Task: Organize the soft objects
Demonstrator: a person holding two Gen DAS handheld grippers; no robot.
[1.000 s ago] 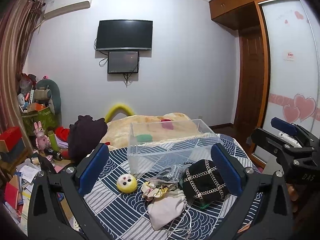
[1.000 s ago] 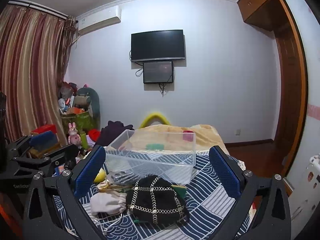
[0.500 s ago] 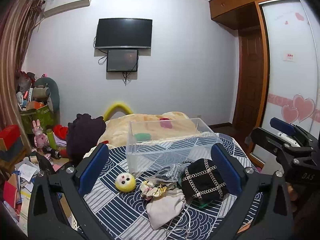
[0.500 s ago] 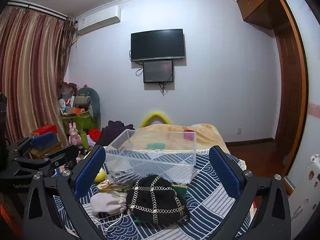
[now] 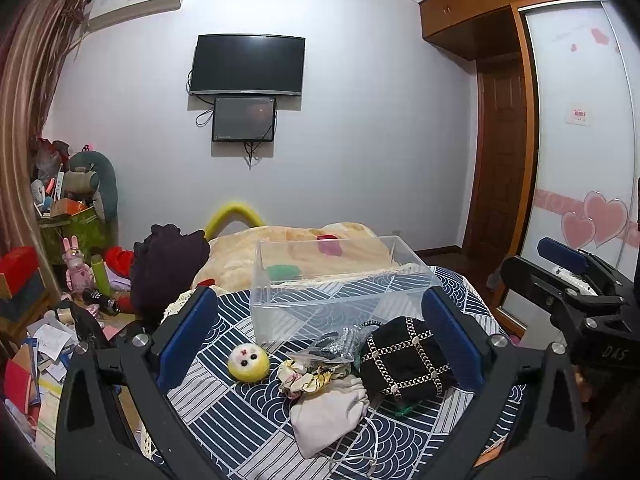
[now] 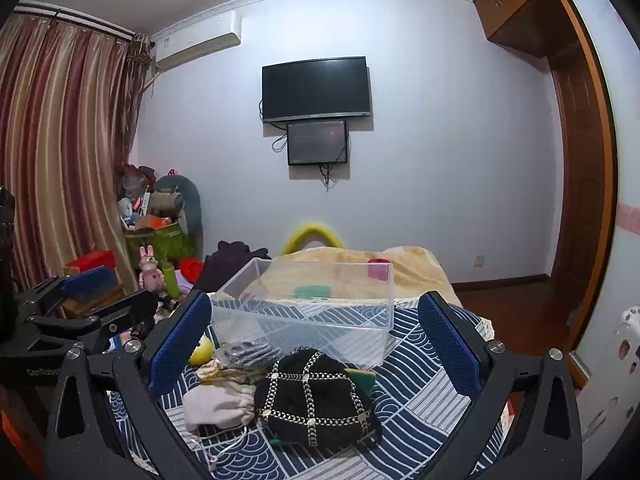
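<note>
Bin: I see one clear plastic bin (image 5: 336, 284) on the patterned bedspread (image 5: 248, 420), nothing inside it that I can make out.
Soft pile: just in front of the bin, one yellow plush ball (image 5: 248, 362), one black studded hat (image 6: 316, 400), one white drawstring pouch (image 5: 330, 412), one floral scrunchie (image 5: 306, 376), one clear bag of dark items (image 5: 338, 344).
Left gripper (image 5: 320, 340): my fingers spread wide, empty, above the pile.
Right gripper (image 6: 316, 344): likewise spread, empty.
</note>
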